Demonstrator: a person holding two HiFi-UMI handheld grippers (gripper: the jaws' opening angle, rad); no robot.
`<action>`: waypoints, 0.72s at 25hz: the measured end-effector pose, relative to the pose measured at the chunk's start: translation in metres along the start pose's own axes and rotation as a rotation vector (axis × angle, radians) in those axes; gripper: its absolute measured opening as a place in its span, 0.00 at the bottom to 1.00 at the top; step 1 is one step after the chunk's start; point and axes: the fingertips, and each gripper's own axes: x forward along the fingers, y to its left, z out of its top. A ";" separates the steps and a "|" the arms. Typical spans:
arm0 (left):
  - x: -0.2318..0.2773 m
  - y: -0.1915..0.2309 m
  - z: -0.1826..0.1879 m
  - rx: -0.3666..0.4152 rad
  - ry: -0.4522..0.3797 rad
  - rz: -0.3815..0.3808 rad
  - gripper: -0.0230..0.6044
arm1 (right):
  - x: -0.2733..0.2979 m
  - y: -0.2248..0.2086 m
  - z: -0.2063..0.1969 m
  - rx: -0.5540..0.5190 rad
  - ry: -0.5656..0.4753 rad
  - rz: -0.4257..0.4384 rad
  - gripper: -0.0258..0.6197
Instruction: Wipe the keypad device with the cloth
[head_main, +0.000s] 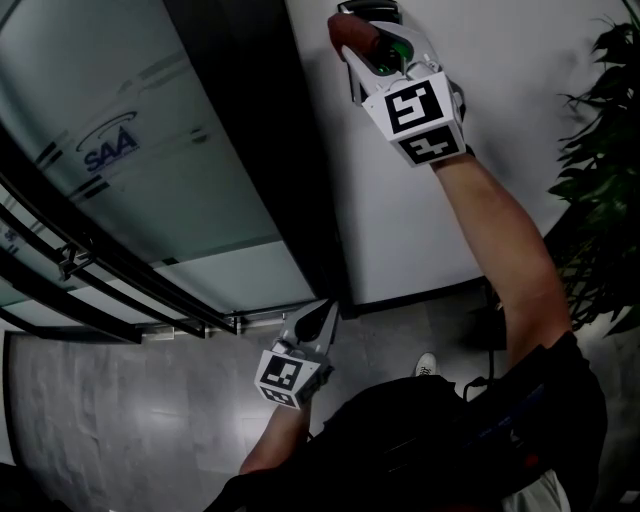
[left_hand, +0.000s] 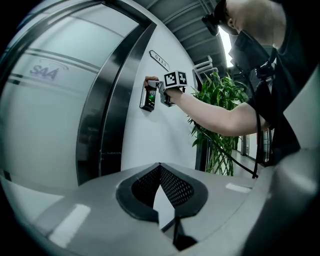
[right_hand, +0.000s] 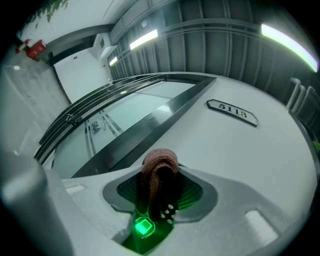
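Right gripper (head_main: 378, 52) is clamping folded reddish-brown cloth (right_hand: 159, 162) against black wall-mounted keypad device (left_hand: 148, 99); advise light, even strokes. Left gripper (head_main: 325, 315), jaws together and empty, is hanging below keypad device.

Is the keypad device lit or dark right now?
Lit: green light glows on the keypad device, right beside the cloth.

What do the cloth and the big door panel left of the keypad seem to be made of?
Cloth: soft fabric, perhaps terry, reddish-brown and matte; it bulges in a folded roll with fine ribs.
Door panel: probably frosted glass, pale, smooth, faintly glossy, with a printed logo.
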 end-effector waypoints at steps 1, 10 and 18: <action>0.000 0.000 0.000 0.001 0.000 -0.002 0.06 | 0.000 0.000 0.000 -0.002 0.002 0.001 0.26; -0.002 0.006 0.002 0.011 0.003 0.006 0.06 | -0.008 -0.010 -0.008 0.005 0.015 -0.013 0.26; -0.002 0.006 0.003 0.016 0.004 0.002 0.06 | -0.019 -0.030 -0.023 0.021 0.042 -0.049 0.26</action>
